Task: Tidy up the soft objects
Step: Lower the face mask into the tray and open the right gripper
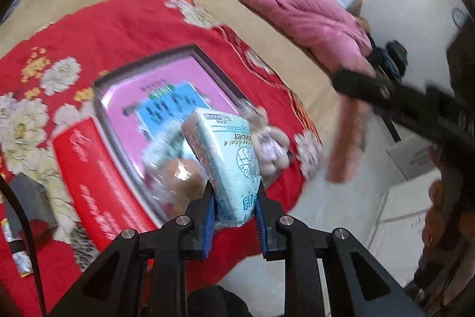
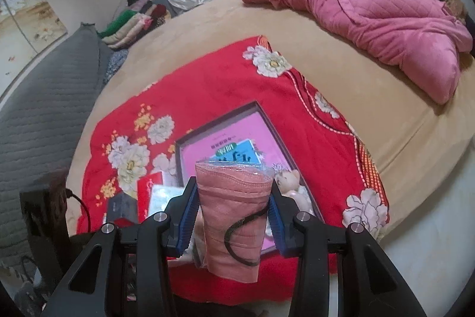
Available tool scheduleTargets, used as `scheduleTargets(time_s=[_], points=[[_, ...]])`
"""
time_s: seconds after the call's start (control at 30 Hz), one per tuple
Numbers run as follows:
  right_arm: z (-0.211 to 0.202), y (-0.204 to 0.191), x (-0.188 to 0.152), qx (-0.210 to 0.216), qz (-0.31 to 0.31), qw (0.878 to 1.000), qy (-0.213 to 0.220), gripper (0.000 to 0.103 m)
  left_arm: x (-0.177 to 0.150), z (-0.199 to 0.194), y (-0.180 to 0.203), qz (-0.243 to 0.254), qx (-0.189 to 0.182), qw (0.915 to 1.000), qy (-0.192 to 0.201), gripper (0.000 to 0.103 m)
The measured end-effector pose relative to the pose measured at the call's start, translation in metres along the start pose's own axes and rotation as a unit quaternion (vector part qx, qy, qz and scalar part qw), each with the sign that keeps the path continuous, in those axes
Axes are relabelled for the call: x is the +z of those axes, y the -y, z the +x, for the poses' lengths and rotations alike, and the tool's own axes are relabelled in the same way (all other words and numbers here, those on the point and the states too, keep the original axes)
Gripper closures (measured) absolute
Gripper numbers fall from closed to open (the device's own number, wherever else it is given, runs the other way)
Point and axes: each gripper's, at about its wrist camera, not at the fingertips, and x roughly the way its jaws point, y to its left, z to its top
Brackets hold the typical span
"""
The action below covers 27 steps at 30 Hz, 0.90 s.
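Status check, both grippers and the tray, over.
Left gripper shut on tissue pack. Right gripper shut on bagged pink mask. Tray below, small teddy already inside.

Glossy plastic wraps the tissue pack (image 1: 228, 165) and mask (image 2: 234, 213); the red blanket (image 2: 213, 85) is soft cloth.

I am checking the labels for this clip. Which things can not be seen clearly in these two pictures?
- Left wrist view: tray contents and plush toy are motion-blurred; the held tissue pack covers part.
- Right wrist view: the held face mask hides the tray's near half.
- Right gripper: blurred, fingertips unclear.
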Motion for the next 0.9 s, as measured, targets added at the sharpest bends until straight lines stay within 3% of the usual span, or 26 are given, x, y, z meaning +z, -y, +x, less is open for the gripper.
scheduleTargets(time_s=[0.33,0.9], points=[[0.036,0.016,0.001,-0.007,0.012,0.999,-0.031,0.059,-0.002,0.055,0.001,0.014,0.019,0.9987,-0.045,0.079],[0.133,0.009,-0.005,-0.021,-0.007,0.992,-0.127,0.058,0.014,0.077,-0.039,-0.019,0.037,0.9975,-0.057,0.079]])
